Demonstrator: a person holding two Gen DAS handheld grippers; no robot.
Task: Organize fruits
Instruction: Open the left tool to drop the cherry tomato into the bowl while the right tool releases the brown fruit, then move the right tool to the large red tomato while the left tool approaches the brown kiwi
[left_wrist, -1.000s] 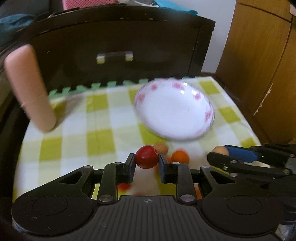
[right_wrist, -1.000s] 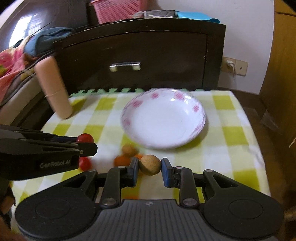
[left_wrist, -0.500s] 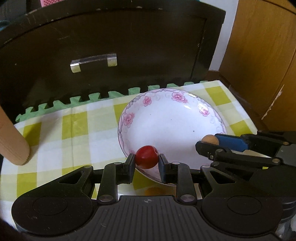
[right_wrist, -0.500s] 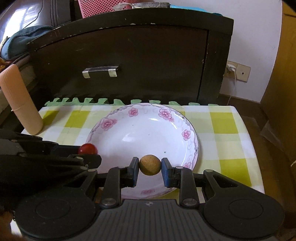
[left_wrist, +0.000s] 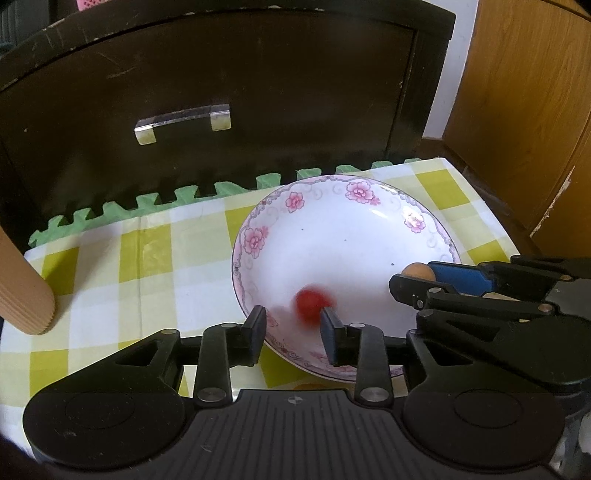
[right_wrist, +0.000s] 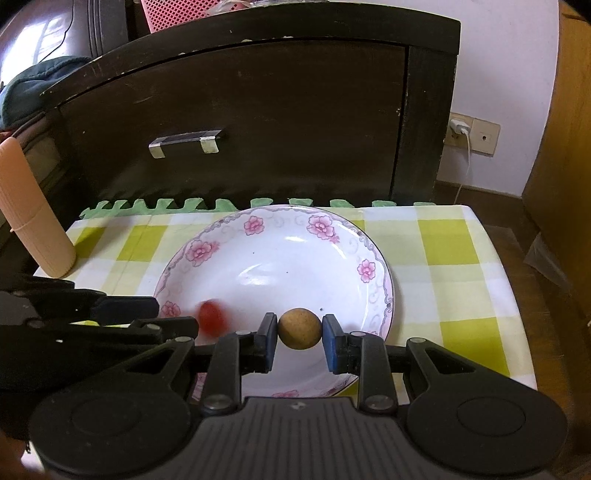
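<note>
A dark cabinet (right_wrist: 258, 122) fills the top of both views, and below it the desk (right_wrist: 458, 236) in its yellow-checked cloth spans the middle. On the cloth sits the flowered plate (right_wrist: 280, 266), centre of the right view and centre-right of the left view. A tan ribbed cylinder (right_wrist: 33, 221) stands at the left edge, well apart from the plate. The left claw (left_wrist: 293, 325) hangs over the plate's near-left rim with its jaws wide and nothing between them; the red fruit (left_wrist: 312, 301) shows as a blur just beyond and right of centre of that gap, over the plate's white floor, apparently released and dropping or rolling. The right claw (right_wrist: 299, 336) is pinched on the brown fruit (right_wrist: 299, 328), held over the plate's near rim. The round fruit has no long axis to mind; what matters is that it sits directly above the plate's inner slope, so simply opening should land it inside, though it may roll toward the red one.
</note>
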